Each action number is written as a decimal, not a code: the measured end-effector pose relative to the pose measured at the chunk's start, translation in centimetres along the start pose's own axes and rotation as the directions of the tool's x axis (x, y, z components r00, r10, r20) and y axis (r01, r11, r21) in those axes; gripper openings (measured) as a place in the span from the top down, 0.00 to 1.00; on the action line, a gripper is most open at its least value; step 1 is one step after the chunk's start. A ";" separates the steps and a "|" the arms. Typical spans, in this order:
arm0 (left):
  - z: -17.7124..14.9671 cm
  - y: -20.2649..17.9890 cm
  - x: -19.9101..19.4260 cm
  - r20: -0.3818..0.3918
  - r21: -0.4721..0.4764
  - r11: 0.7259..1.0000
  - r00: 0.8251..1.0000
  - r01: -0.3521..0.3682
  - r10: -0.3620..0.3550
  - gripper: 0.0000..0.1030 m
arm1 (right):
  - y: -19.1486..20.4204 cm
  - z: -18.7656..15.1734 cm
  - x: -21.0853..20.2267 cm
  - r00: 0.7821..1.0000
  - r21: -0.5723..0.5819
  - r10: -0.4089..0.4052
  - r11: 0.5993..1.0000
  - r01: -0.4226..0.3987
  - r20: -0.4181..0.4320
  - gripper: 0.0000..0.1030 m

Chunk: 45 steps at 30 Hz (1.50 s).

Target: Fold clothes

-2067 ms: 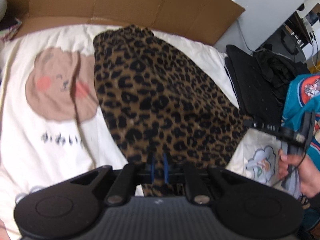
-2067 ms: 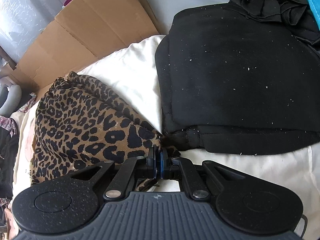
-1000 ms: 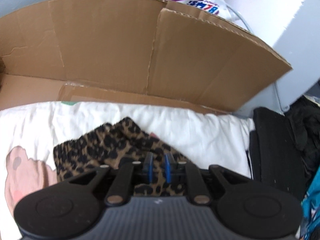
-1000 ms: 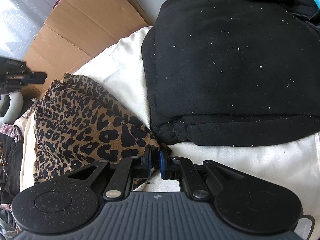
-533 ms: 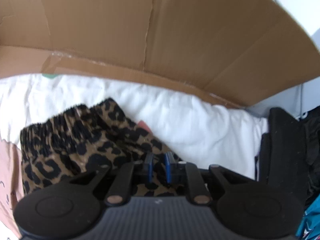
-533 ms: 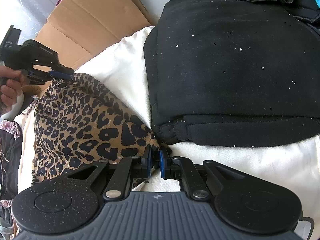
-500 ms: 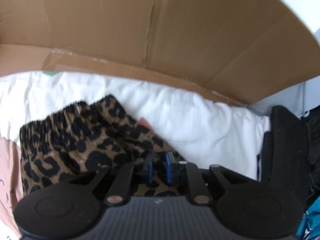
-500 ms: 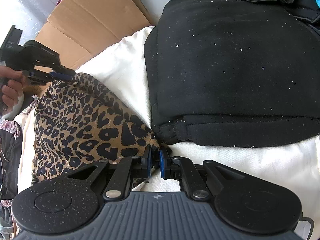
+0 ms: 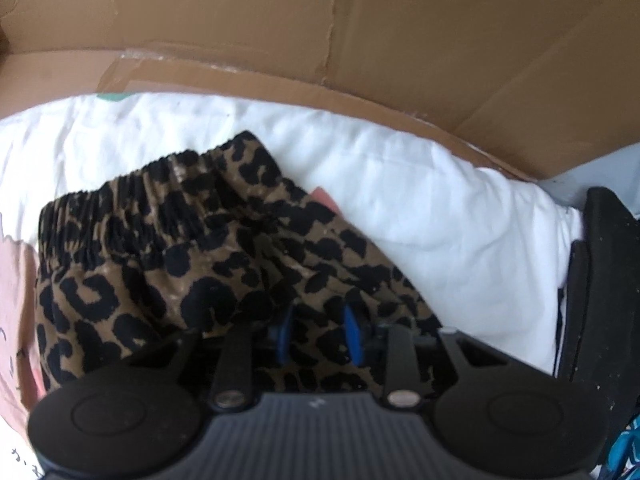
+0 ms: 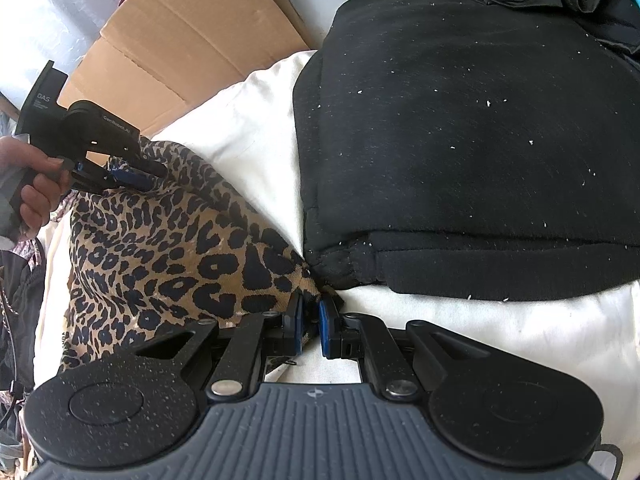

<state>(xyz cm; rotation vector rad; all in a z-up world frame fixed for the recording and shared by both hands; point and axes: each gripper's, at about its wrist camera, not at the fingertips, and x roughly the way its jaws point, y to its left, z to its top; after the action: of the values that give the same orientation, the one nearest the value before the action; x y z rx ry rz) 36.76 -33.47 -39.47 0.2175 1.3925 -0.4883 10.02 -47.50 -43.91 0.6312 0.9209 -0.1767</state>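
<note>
Opening, the left gripper [image 9: 316,332] has just parted its jaws, with leopard-print garment [image 9: 168,264] fabric between them. The right gripper [image 10: 309,322] clamps the garment's corner beside a folded black sweatshirt [image 10: 480,140]. The garment lies on the white bedding [image 9: 420,200], below cardboard [image 9: 280,20].

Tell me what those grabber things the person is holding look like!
Both are black plastic. The right gripper has blue pads on its fingers, silver screws, two round discs and a ribbed grey base. The left gripper matches it; from the side it shows small white lettering. No sleeve is visible.
</note>
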 end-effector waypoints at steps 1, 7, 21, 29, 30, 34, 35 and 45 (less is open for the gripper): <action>0.0 0.1 0.2 0.000 -0.011 1.000 1.000 0.001 -0.001 0.71 | 0.0 0.0 0.0 1.000 -0.002 0.000 1.000 0.000 0.000 0.88; -0.8 0.6 0.1 0.031 -0.041 0.999 0.999 -0.016 0.017 0.90 | 0.0 0.1 0.1 1.000 -0.009 -0.002 1.000 0.002 -0.002 0.88; -1.6 0.9 -4.4 0.108 -0.087 0.995 0.993 0.050 -0.041 0.99 | -0.1 -0.1 0.2 1.000 0.015 -0.001 1.000 0.001 0.004 0.88; -2.0 2.0 -3.5 0.139 -0.135 0.986 0.987 0.094 -0.075 1.00 | -0.2 -0.1 0.2 1.000 0.023 0.006 1.000 -0.006 0.007 0.88; -2.0 1.8 -3.8 0.156 -0.131 0.986 0.984 0.105 -0.084 1.00 | -0.2 -0.1 0.2 1.000 0.023 0.006 1.000 -0.006 0.007 0.88; -1.6 0.6 -4.8 0.202 -0.089 0.987 0.973 0.134 -0.114 1.00 | -0.3 -0.1 0.1 1.000 0.025 0.008 1.000 -0.008 0.005 0.88; -1.5 0.3 -4.9 0.208 -0.079 0.987 0.971 0.137 -0.118 1.00 | -0.3 -0.1 0.1 1.000 0.025 0.008 1.000 -0.009 0.005 0.88; -0.3 -2.0 -4.3 0.225 -0.023 0.990 0.965 0.141 -0.132 1.00 | -0.1 -0.3 -0.6 1.000 0.021 0.022 1.000 -0.022 0.014 0.97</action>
<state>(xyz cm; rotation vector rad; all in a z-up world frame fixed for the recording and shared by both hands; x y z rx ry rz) 35.16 -34.25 -35.10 0.0326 1.2001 -0.5813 9.38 -47.46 -43.63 0.6582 0.8990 -0.1710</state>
